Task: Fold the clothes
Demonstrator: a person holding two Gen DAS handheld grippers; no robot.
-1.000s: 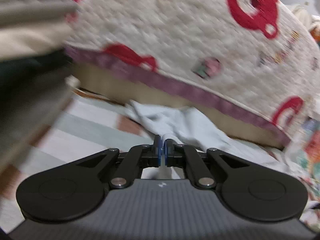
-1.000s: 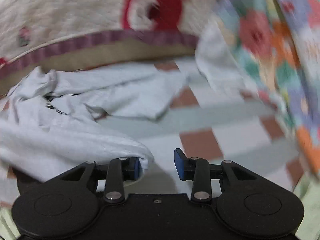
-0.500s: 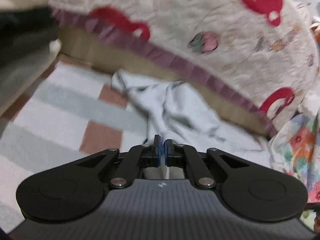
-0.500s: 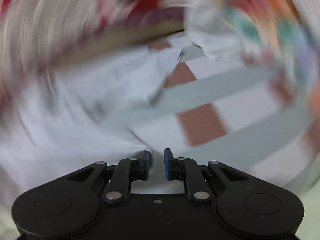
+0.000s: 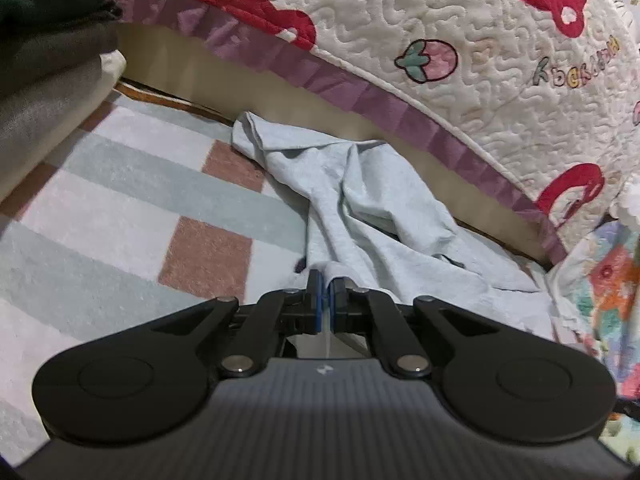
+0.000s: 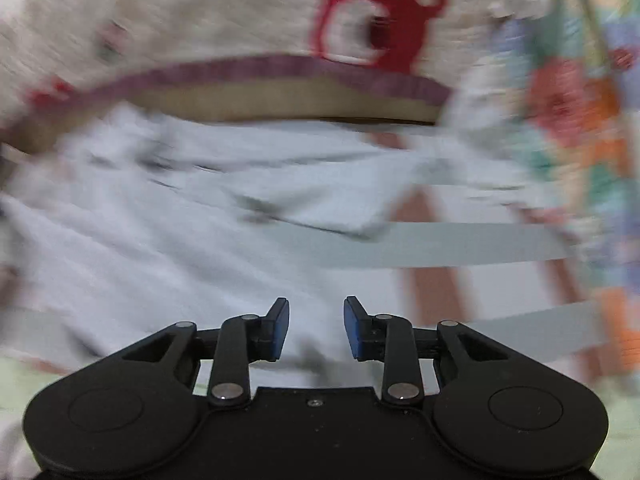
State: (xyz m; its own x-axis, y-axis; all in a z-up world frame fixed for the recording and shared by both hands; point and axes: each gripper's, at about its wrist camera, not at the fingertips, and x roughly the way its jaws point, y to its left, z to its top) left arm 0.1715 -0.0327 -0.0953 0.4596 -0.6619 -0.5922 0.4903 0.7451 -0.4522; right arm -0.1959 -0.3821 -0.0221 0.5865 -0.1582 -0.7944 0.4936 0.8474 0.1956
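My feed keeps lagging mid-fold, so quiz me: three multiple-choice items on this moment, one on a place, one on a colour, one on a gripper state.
1. Where does the pale blue garment lie?
A. on the checked rug beside the quilt's purple trim
B. on top of the quilt
C. on a hanger

2. What colour are the gripper pads?
A. red
B. blue
C. yellow

3. What state is the right gripper in?
A. shut on cloth
B. open
C. out of view

Answers: 1 A, it spreads over the checked rug below the quilt; 2 B, blue pads show on both; 3 B, its jaws stand apart, while the left gripper pinches the garment.
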